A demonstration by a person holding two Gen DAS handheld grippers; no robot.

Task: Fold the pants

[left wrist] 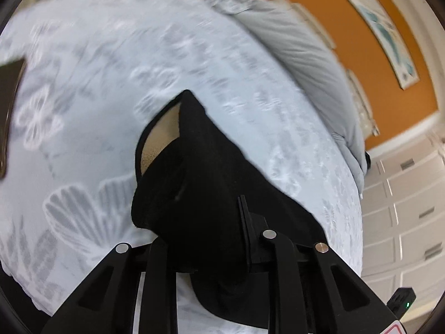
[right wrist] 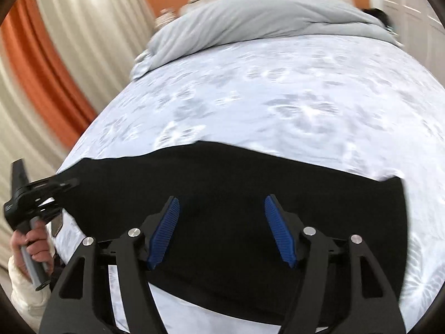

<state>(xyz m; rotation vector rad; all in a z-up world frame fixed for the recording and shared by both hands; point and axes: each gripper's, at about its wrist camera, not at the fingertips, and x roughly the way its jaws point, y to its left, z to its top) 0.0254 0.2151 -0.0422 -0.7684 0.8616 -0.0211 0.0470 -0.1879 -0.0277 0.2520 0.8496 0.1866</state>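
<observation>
The black pants [right wrist: 236,172] lie across the pale floral bed cover [right wrist: 278,97], in the right wrist view. My right gripper [right wrist: 221,203] is open, its blue pads [right wrist: 274,222] spread just above the black cloth. My left gripper [left wrist: 219,217] is shut on a bunched part of the pants [left wrist: 200,167], which drapes over the fingers and hides their tips; a tan lining [left wrist: 161,136] shows in a fold. The left gripper also shows in the right wrist view [right wrist: 69,183] at the pants' left end, held by a hand [right wrist: 33,245].
A grey duvet [right wrist: 250,19] is heaped at the head of the bed. Orange and cream curtains [right wrist: 55,55] hang to the left. White cabinet doors [left wrist: 403,208] stand beyond the bed's edge. A dark object [left wrist: 8,105] lies at the bed's far left.
</observation>
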